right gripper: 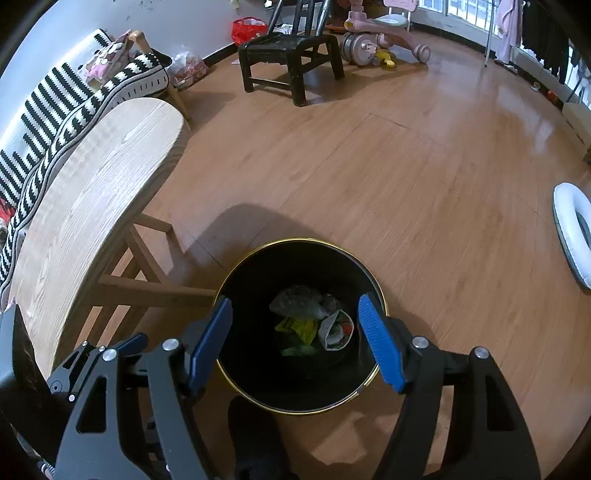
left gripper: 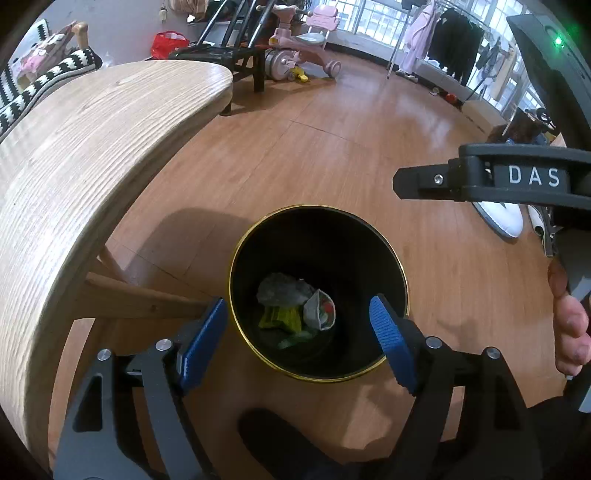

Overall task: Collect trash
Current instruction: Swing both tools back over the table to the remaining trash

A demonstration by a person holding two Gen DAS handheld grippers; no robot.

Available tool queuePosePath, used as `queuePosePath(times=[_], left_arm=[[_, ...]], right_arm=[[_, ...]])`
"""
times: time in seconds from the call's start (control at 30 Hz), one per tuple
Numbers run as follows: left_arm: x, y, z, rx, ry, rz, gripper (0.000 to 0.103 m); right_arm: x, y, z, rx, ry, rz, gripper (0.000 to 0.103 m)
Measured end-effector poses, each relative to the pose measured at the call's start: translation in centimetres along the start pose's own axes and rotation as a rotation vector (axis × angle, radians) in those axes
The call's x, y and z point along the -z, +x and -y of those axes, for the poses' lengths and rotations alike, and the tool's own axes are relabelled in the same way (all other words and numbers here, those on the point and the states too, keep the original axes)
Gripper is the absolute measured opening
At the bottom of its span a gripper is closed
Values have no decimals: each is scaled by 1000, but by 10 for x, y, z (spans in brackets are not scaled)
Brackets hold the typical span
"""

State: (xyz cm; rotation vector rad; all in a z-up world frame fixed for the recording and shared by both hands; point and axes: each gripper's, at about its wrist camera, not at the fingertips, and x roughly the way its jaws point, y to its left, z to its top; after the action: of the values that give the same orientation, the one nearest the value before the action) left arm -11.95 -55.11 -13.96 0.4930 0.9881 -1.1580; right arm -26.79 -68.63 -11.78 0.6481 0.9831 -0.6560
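A black bin with a gold rim [left gripper: 236, 258] [right gripper: 236, 266] stands on the wooden floor beside a low table. Inside lie a grey crumpled wrapper [left gripper: 282, 290] [right gripper: 297, 301], a yellow wrapper [left gripper: 280, 317] [right gripper: 299, 328] and a white printed packet [left gripper: 320, 309] [right gripper: 337, 330]. My left gripper [left gripper: 299, 317] is open and empty, hovering above the bin. My right gripper [right gripper: 295, 321] is open and empty above the same bin; its body shows at the right in the left wrist view [left gripper: 498, 179].
A light wooden table [left gripper: 74, 177] [right gripper: 85, 192] curves along the left. A striped sofa [right gripper: 55, 110], a black stool [right gripper: 291, 55], a pink ride-on toy [right gripper: 384, 33], a clothes rack [left gripper: 450, 40] and a white round object [right gripper: 570, 232] stand around the floor.
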Motion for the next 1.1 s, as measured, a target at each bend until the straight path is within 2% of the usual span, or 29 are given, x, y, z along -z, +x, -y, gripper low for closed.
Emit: queuePosePath(times=[0.2,0.33,0.43,0.53,0.73,0.9,1.1], left_arm=[[6,-18,-5,-7,-2,18,79],[13,-50,-17,-42,-13,60,90],[24,-90,-37,-81,-55,106,93],[36,-124,-61,-128,-101,141,94],[82,-204,-136,-254,-275,219,94],[141,-265,-198,-342,-420,270,94],[209,-319,-255,-451,-559,304,94]], right_arm=[[-1,-3,-4,4,-7,16,72],[-2,-13,-21,-25,-26,58,73],[-1,-24,-44,-54,-57,92,74],[-3,-34,-83,-103,-110,116,75],[9,-49,-194,-228,-288,133,75],[31,-61,-286,-335,-419,121,75],[63,-74,-388,-440,-554,109,75]])
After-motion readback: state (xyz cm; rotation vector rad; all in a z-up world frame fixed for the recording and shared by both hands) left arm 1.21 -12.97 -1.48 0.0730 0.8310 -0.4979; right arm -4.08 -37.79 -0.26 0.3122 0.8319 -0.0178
